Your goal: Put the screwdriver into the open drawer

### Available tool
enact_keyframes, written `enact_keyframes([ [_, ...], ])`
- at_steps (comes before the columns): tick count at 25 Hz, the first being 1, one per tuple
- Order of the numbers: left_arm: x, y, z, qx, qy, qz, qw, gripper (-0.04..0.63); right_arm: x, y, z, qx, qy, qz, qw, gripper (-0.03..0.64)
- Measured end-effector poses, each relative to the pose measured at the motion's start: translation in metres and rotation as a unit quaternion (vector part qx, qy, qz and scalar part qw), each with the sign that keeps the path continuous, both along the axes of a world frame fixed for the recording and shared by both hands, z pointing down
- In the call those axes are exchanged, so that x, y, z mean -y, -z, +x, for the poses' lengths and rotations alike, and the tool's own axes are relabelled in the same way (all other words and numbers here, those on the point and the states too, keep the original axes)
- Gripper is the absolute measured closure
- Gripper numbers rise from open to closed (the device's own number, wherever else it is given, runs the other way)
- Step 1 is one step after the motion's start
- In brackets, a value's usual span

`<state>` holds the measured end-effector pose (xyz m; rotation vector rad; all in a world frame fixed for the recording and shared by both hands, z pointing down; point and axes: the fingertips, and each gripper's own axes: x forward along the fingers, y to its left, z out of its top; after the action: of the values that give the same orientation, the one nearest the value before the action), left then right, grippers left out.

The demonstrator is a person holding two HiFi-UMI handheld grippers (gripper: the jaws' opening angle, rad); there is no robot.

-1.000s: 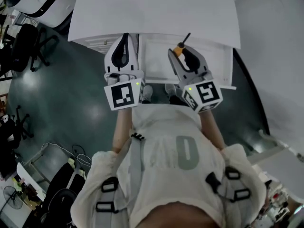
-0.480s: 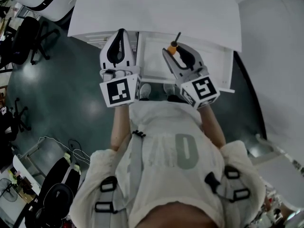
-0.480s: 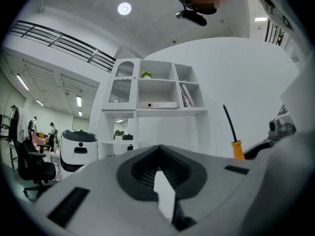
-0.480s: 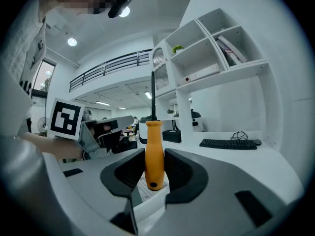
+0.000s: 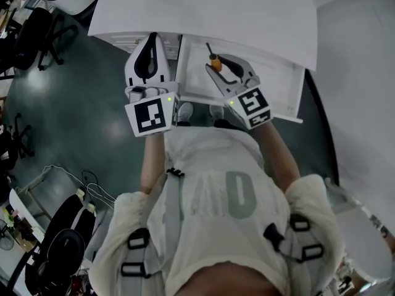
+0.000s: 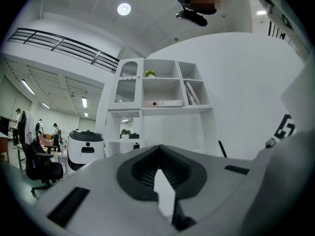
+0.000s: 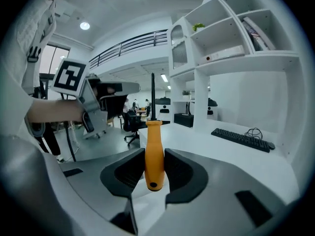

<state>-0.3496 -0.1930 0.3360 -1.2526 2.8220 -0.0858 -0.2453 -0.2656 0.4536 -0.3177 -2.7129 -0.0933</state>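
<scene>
The screwdriver point(image 5: 213, 60) has an orange handle and a thin dark shaft. My right gripper point(image 5: 220, 65) is shut on the handle and holds it over the open white drawer point(image 5: 275, 79), shaft pointing away from me. In the right gripper view the orange handle point(image 7: 154, 161) stands upright, pinched between the dark pads point(image 7: 183, 168). My left gripper point(image 5: 150, 43) hangs to the left of the drawer, in front of the desk edge, its jaws shut and empty. In the left gripper view its tips point(image 6: 158, 149) meet with nothing between them.
The white desk top point(image 5: 203, 11) overhangs the back of the drawer. Black office chairs point(image 5: 34, 26) stand on the dark floor at the left, with cables point(image 5: 80, 184) lower down. A white shelf unit point(image 6: 157, 90) and a keyboard point(image 7: 241, 137) lie ahead.
My right gripper has sunk toward the drawer with the screwdriver and shifted a little left in the head view. The left gripper has stayed nearly in place.
</scene>
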Motion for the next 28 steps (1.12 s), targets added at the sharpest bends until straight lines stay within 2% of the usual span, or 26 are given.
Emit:
enact_keyframes([
  [8, -0.012, -0.001, -0.004, 0.001, 0.020, -0.003, 0.9998, 0.591, 0.009, -0.069, 0.003, -0.084, 0.015, 0.015, 0.996, 0.500],
  [17, -0.026, -0.001, -0.015, 0.005, 0.053, -0.012, 0.9985, 0.591, 0.024, -0.136, 0.012, -0.177, 0.028, 0.048, 0.983, 0.500],
  [23, -0.035, 0.001, -0.016, 0.008, 0.068, -0.008, 0.9976, 0.591, 0.024, -0.180, 0.023, -0.239, 0.052, 0.082, 0.966, 0.500],
  [28, -0.045, 0.001, -0.014, 0.006, 0.086, -0.010, 0.9962, 0.591, 0.026, -0.219, 0.043, -0.299, 0.063, 0.090, 0.948, 0.503],
])
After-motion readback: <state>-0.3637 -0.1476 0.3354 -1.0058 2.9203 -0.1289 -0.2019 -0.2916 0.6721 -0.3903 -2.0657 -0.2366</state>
